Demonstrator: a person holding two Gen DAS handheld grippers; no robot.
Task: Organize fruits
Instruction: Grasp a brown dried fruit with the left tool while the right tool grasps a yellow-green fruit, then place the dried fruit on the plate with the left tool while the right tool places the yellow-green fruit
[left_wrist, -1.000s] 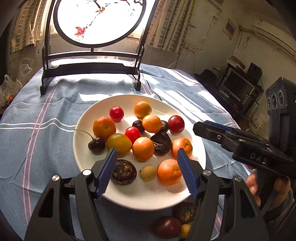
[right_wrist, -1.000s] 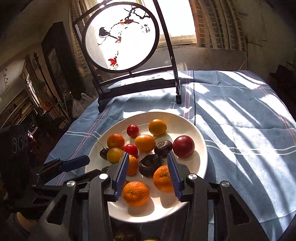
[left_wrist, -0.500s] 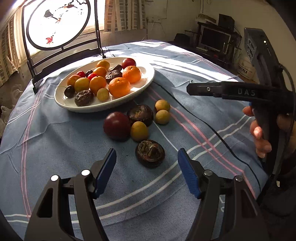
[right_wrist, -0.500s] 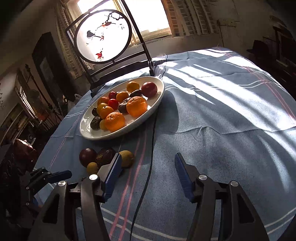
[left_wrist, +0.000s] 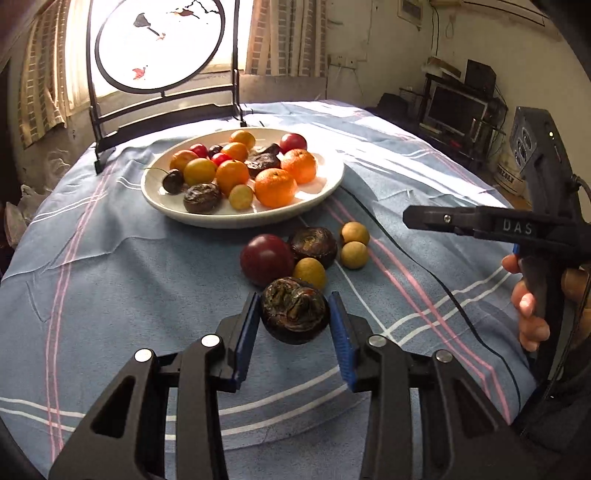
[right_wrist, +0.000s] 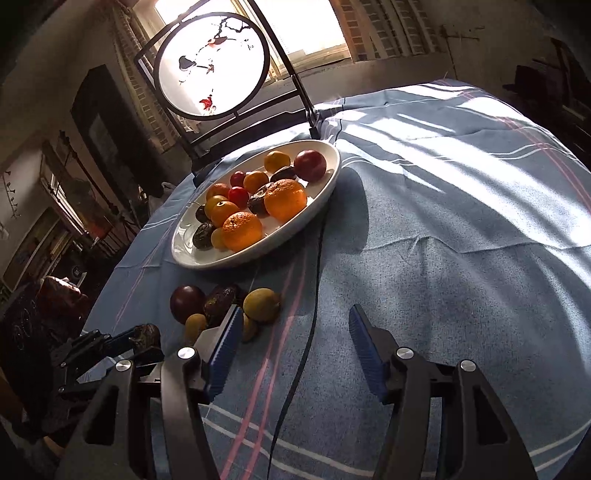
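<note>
My left gripper (left_wrist: 293, 308) is shut on a dark wrinkled fruit (left_wrist: 294, 311), just above the blue cloth. That fruit also shows between the left fingers in the right wrist view (right_wrist: 147, 335). Behind it on the cloth lie a dark red plum (left_wrist: 266, 259), another wrinkled fruit (left_wrist: 313, 246) and three small yellow fruits (left_wrist: 354, 254). A white plate (left_wrist: 321, 195) with several oranges, tomatoes and dark fruits stands further back. My right gripper (right_wrist: 291, 341) is open and empty over the cloth, right of the loose fruits (right_wrist: 260, 304).
A round painted screen on a black stand (left_wrist: 159, 44) rises behind the plate. A black cable (right_wrist: 314, 295) runs across the cloth from the plate toward me. The round table's edge drops off at right, with a TV stand (left_wrist: 458, 110) beyond.
My left gripper moved forward and closed on the nearest wrinkled fruit. Both grippers had pulled back from over the plate a second ago. The right gripper stays open.
</note>
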